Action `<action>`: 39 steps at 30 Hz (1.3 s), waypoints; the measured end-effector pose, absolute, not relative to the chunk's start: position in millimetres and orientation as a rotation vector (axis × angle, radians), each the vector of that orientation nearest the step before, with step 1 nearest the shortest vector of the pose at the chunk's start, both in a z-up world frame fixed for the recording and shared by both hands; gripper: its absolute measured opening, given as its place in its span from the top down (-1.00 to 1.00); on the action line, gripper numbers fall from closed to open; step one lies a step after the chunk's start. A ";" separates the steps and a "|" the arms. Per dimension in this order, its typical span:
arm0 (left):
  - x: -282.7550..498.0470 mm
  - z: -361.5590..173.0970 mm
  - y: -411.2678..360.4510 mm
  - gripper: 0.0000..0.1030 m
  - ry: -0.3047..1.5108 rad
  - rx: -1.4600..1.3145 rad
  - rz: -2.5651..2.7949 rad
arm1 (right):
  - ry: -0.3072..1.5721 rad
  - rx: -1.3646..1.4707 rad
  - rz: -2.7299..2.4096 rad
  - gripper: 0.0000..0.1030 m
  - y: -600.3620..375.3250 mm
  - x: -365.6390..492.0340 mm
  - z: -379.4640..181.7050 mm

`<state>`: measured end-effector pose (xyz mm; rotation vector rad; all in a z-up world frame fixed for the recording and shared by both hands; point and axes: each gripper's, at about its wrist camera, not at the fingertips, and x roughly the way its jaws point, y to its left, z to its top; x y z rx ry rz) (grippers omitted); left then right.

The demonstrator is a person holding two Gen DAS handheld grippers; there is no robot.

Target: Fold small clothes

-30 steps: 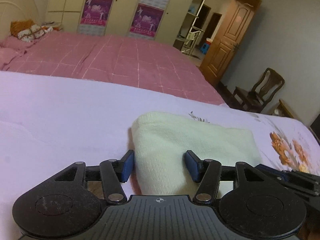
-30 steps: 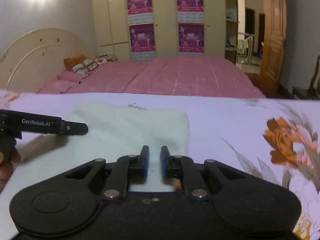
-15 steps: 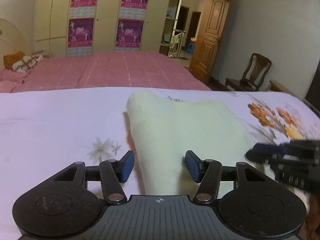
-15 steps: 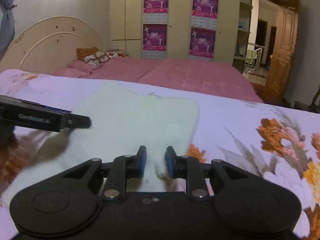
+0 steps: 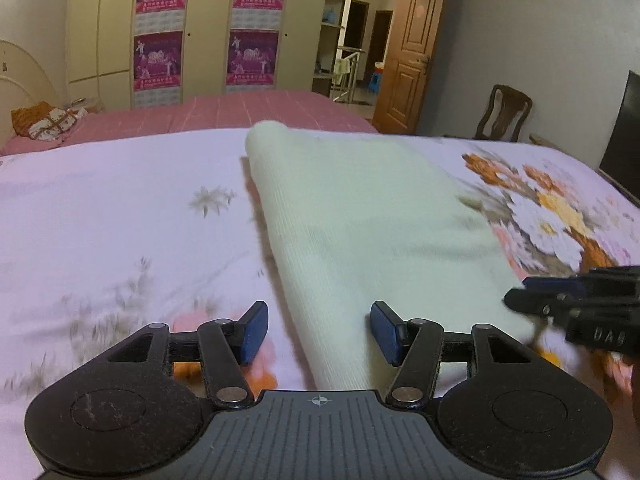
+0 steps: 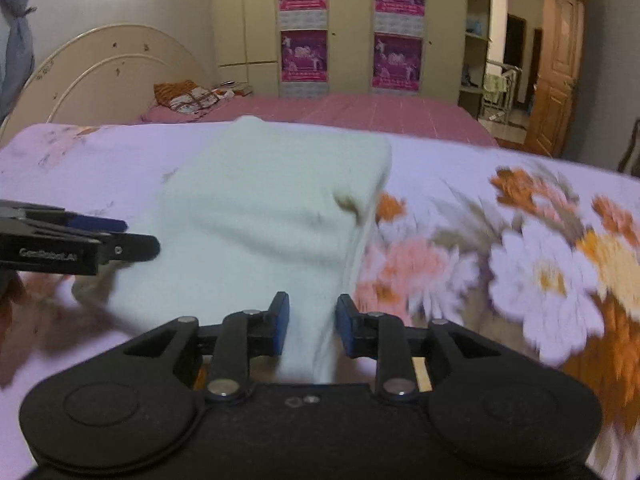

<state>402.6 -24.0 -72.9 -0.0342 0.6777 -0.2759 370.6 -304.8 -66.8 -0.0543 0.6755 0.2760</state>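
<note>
A folded cream knit garment (image 5: 360, 220) (image 6: 272, 208) lies lengthwise on the floral sheet (image 5: 120, 220). My left gripper (image 5: 318, 332) stands open over the garment's near left edge. Its left pad is clear of the cloth, with sheet showing in the gap. My right gripper (image 6: 312, 322) has the garment's near right corner between its blue pads; its jaws are opening and no longer pinch the cloth. Each gripper shows in the other's view: the right gripper (image 5: 560, 304) at the garment's right side, the left gripper (image 6: 100, 240) at its left side.
Orange and white flower prints (image 6: 540, 264) cover the sheet right of the garment. Beyond lies a pink bed (image 5: 240, 112) with a cream headboard (image 6: 112, 72), a wardrobe with posters (image 6: 352, 28), a wooden door (image 5: 412, 64), a chair (image 5: 504, 116) and a dark screen (image 5: 624, 136).
Both grippers and the garment have slid across the sheet, so the garment's right edge now borders the flower print. The right jaws have widened; the left jaws kept their gap.
</note>
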 end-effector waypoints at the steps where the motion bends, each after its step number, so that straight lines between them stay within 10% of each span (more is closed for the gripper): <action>1: 395.6 -74.4 -24.5 -0.11 0.678 -0.028 -0.275 | 0.677 -0.039 0.271 0.44 -308.4 367.1 -66.9; 20: 361.1 -66.0 -16.7 -0.11 0.677 -0.056 -0.194 | 0.705 -0.002 0.243 0.41 -300.7 352.0 -61.7; 27: 365.5 -66.2 -18.7 -0.11 0.675 -0.087 -0.219 | 0.650 0.006 0.218 0.93 -307.2 342.7 -55.3; 37: 360.9 -63.7 -14.9 -0.11 0.709 -0.061 -0.254 | 0.709 -0.019 0.186 0.89 -308.3 348.9 -63.1; 39: 364.7 -57.7 -5.0 -0.11 0.691 -0.077 -0.248 | 0.692 0.022 0.185 0.55 -313.4 346.7 -56.0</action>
